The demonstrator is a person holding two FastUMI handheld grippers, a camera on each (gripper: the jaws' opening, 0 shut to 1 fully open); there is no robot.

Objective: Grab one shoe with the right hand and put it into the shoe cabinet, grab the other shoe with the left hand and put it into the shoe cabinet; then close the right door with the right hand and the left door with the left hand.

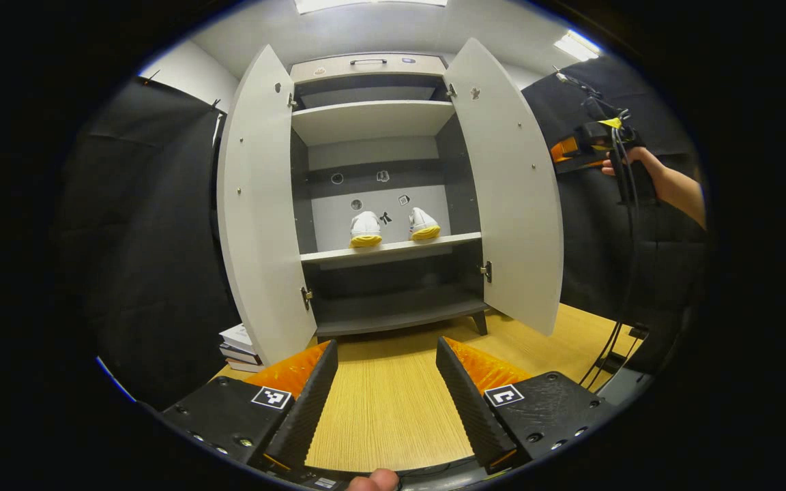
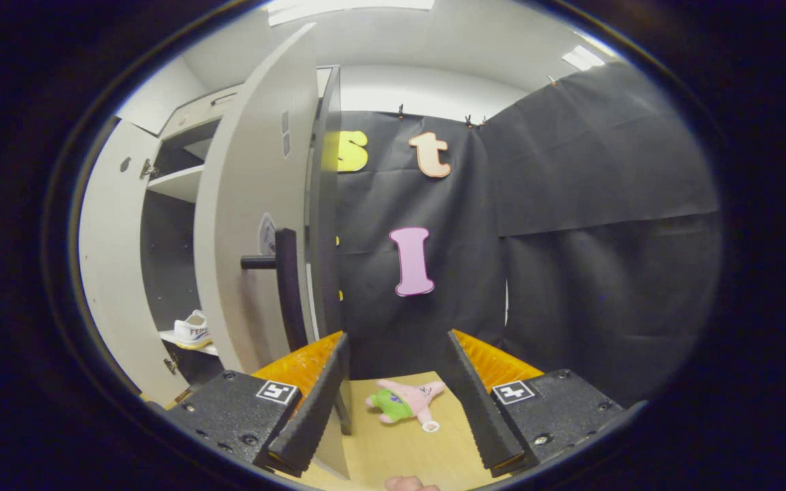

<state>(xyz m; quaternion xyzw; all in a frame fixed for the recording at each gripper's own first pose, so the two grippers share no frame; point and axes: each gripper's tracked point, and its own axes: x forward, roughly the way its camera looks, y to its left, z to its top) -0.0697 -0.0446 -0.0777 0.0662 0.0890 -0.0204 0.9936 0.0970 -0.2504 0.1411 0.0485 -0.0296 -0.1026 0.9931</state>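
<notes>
Shoe cabinet stands on a wooden table, both doors swung open: left door and right door angled outward. Two white shoes with yellow soles sit side by side on the middle shelf, left shoe and right shoe, apart from each other, heels facing out. The upper shelf and bottom compartment hold nothing. Left gripper is low over the table, well short of the cabinet, fingers spread with nothing between them. Right gripper is held in a hand beyond the right door's outer edge. A stack of books lies beside the left door.
</notes>
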